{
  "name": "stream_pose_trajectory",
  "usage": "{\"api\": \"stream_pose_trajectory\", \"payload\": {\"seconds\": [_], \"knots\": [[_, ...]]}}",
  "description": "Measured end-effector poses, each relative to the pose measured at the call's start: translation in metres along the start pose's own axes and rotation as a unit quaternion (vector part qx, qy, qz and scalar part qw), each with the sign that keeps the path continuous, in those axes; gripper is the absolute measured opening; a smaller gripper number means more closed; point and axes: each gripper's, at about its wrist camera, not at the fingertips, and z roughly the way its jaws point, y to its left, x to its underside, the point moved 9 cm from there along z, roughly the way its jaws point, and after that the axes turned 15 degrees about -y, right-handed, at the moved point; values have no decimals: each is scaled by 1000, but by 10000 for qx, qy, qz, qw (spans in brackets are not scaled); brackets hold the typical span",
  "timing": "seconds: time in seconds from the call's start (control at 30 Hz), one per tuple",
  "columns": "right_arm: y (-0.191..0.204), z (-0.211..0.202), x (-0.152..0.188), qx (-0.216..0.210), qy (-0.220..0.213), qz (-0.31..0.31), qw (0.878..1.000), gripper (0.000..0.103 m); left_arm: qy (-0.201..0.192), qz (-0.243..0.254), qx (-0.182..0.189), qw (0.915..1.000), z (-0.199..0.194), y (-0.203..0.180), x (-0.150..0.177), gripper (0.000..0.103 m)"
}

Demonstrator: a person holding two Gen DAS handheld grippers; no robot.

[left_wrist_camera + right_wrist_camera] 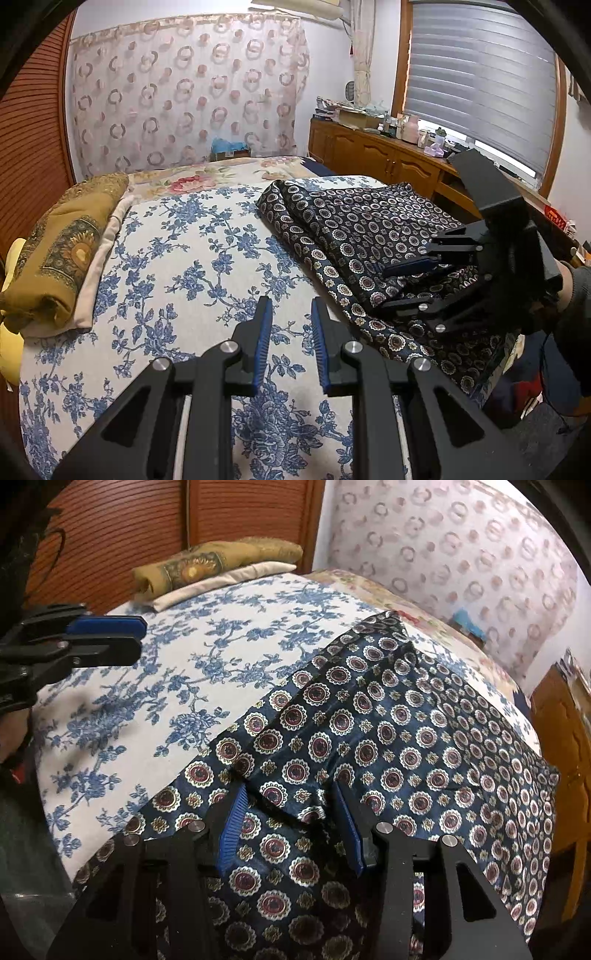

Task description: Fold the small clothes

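A dark navy cloth with round medallion print (354,229) (406,731) lies loosely folded on the right half of the bed. My right gripper (290,794) (404,284) hovers low over its near part. Its jaws stand apart, a raised fold of the cloth lies between the blue pads (232,823), and I see no pinch. My left gripper (291,306) (142,638) is held over the bare blue-flowered sheet (184,258) (177,657), left of the cloth. Its jaws stand a narrow gap apart, and nothing is between them.
A folded mustard cloth (62,251) (218,561) rests on a cream one at the bed's far left edge. A wooden cabinet (388,158) with clutter runs along the right, under a window blind. A patterned curtain hangs behind the bed, and a slatted wooden door stands at the left.
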Motion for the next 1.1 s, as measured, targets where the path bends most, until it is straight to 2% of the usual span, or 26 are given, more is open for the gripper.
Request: {"api": "stream_pose_trajectory", "payload": {"seconds": [0.1,0.13,0.2,0.23,0.33,0.5,0.77,0.9,1.03,1.1], "knots": [[-3,1,1,-80,-41,53,9999,48,12,3,14,10000,-1,-2,1,19],[-4,1,0,-87,-66,67,9999,44,16,3,17,10000,-1,-2,1,19],[-9,0,0,-55,-106,74,9999,28,25,7,34,10000,-1,-4,1,19],[-13,0,0,-5,-126,78,9999,15,30,11,38,10000,0,-4,1,19],[-25,-6,-2,57,-235,194,9995,7,50,20,56,10000,0,-6,2,19],[-62,-25,-14,479,-615,545,9955,5,66,25,89,9999,1,-7,4,19],[-153,-52,-41,1199,-999,1049,9822,5,68,37,138,9999,2,-10,4,19],[-206,-47,-42,1796,-786,1159,9737,5,110,57,169,9998,4,-12,6,19],[-249,-36,-32,1929,-607,1644,9654,5,134,75,188,9997,4,-14,8,19],[-261,-34,-27,2021,-514,1774,9618,13,149,74,189,9997,4,-14,9,19]]}}
